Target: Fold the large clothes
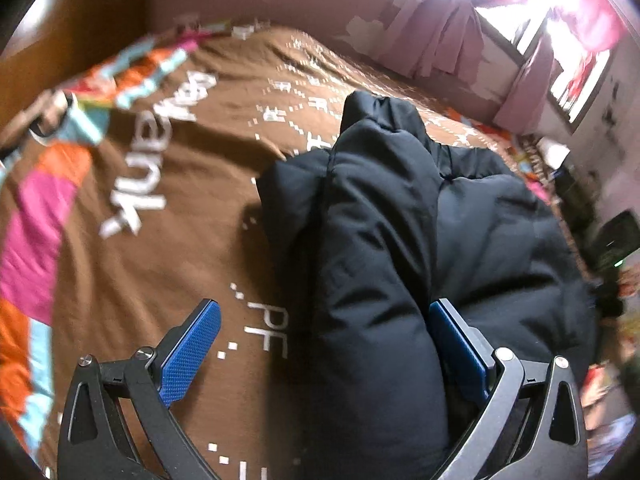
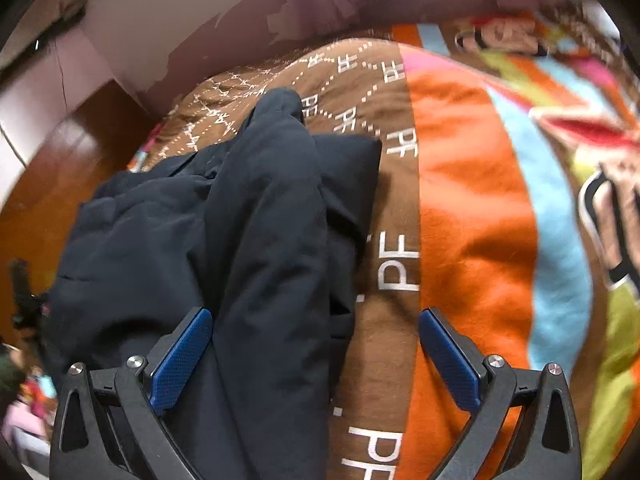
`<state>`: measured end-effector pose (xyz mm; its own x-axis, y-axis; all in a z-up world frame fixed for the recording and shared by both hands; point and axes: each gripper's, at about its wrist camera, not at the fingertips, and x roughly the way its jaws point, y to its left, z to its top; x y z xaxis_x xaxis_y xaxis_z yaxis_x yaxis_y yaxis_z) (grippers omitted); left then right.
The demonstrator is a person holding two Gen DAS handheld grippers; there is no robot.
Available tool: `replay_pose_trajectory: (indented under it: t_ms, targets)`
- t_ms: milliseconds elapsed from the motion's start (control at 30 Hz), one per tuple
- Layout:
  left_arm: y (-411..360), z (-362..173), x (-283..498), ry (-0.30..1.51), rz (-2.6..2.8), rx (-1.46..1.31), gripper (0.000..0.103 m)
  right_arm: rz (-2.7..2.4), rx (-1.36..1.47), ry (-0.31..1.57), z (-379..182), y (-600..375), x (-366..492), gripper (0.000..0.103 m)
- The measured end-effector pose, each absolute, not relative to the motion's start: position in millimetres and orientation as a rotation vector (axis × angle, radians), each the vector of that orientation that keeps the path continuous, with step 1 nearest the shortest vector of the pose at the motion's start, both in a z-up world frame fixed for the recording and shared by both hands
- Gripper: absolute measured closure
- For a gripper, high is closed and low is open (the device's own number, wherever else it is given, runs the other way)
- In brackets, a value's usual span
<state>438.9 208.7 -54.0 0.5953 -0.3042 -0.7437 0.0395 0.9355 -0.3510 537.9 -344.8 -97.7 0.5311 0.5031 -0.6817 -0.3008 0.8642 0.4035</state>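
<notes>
A black padded jacket (image 1: 380,220) lies bunched on a brown bedspread (image 1: 180,260) printed with white letters. In the left wrist view a thick roll of it runs between the fingers of my left gripper (image 1: 324,312), which is open; the roll presses against the right blue pad (image 1: 456,344), while the left pad (image 1: 192,352) stands clear over the bedspread. In the right wrist view the jacket (image 2: 260,200) passes between the fingers of my right gripper (image 2: 316,316), also open. There the cloth lies against the left pad (image 2: 180,360), and the right pad (image 2: 448,360) hangs over bare cover.
The bedspread (image 2: 472,200) has orange, pink, blue and green patches around its brown middle. Brown wooden furniture (image 1: 72,20) stands at the far left. Pink curtains (image 1: 440,40) hang at a bright window (image 1: 568,40). Clutter (image 1: 560,168) sits beside the bed at right.
</notes>
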Motion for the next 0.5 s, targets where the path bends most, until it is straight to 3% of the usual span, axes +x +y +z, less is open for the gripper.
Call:
replay_pose_trajectory:
  t_ms: [500]
  targets:
    - [224,-70,469,1.037,-0.398,-0.453,0.001,0.653,0.364,0.942,-103,-331,561,0.0]
